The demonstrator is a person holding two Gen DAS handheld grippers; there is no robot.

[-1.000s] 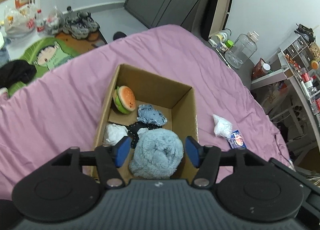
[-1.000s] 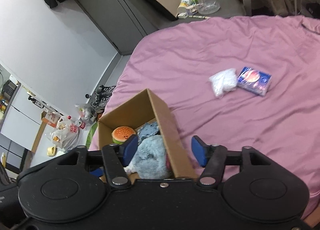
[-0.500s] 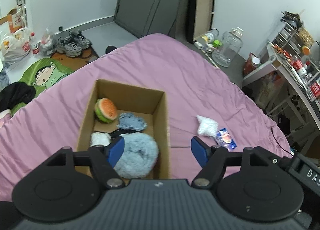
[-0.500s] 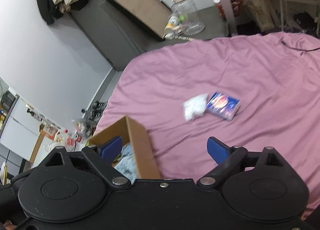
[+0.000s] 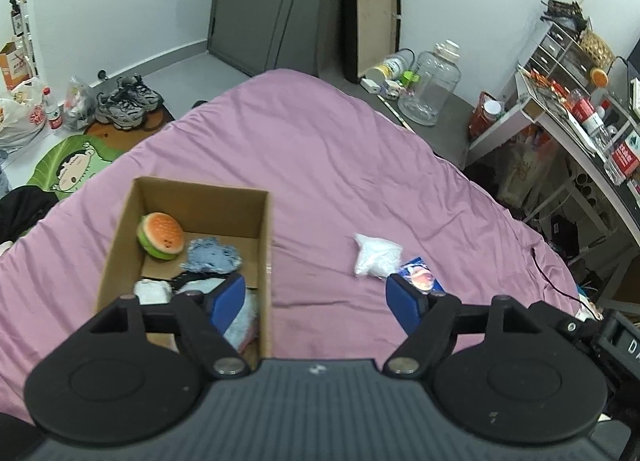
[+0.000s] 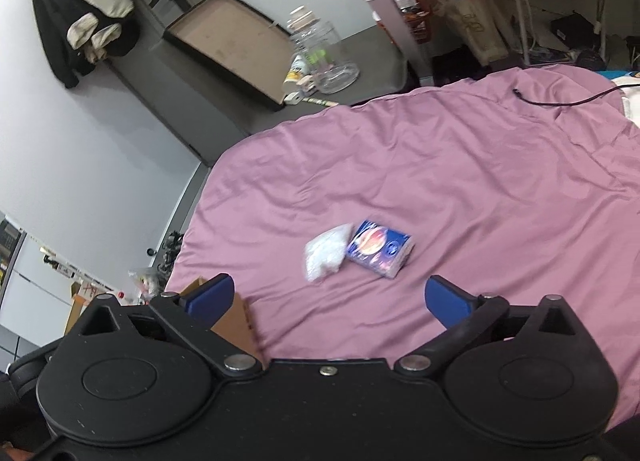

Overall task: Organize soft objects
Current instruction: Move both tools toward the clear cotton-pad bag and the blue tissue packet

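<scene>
A cardboard box [image 5: 124,221] sits on the pink bed. It holds a burger plush [image 5: 161,236], a blue-grey cloth [image 5: 212,257], a white item [image 5: 151,291] and a fluffy light-blue plush [image 5: 244,321]. A white soft bag [image 5: 376,257] and a blue tissue pack [image 5: 420,275] lie on the bed to the right of the box; they also show in the right wrist view, the bag [image 6: 326,253] and the pack [image 6: 378,249]. My left gripper [image 5: 318,301] is open and empty above the box's right wall. My right gripper [image 6: 328,299] is open and empty, facing the bag and pack.
The pink bed [image 5: 320,165] fills both views. A glass jar [image 5: 430,89] and bottles stand on the floor beyond it. A cluttered desk [image 5: 580,113] is at the right. Shoes [image 5: 124,103] and bags lie on the floor at left. A black cable [image 6: 560,99] lies on the bed.
Both grippers pulled up and swung right, away from the box, opening wider. The fluffy blue plush stays in the box; the bag and pack came nearer the centre.
</scene>
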